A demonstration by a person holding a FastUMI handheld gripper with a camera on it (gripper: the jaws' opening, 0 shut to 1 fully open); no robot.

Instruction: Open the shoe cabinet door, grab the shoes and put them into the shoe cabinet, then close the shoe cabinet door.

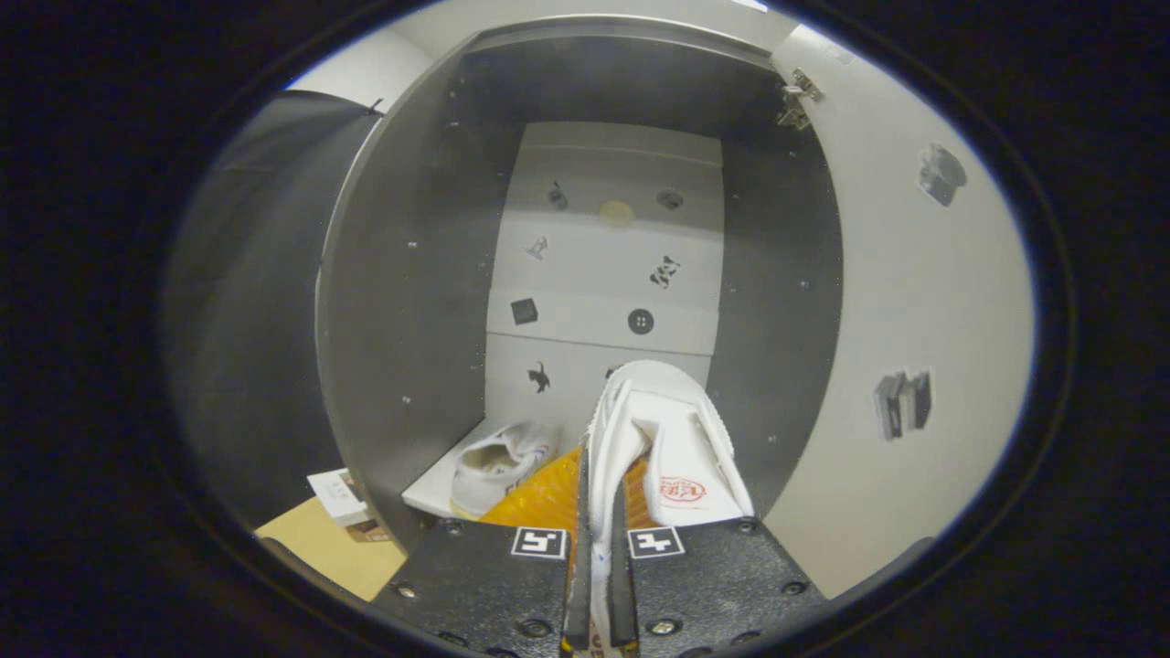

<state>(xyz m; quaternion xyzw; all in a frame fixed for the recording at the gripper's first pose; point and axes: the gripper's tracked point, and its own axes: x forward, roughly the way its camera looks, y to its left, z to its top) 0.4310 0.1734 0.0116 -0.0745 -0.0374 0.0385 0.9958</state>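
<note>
- The hand-held gripper (599, 585) pinches the side wall of a white shoe (672, 439) tight between both fingers.
- That shoe sticks out toward 12 o'clock, into the open shoe cabinet (402, 302).
- Another white shoe (498, 461) lies on the cabinet floor at 10 o'clock.
- The door (914, 302) stands open at 3 o'clock.

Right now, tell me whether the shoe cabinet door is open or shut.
Open: the shoe cabinet door is swung aside, showing a white sneaker inside; the gripper pinches another.

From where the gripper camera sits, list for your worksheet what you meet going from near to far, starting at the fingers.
gripper, shut on the white shoe → second white shoe on the cabinet floor → cabinet's back panel with small stickers.
</note>
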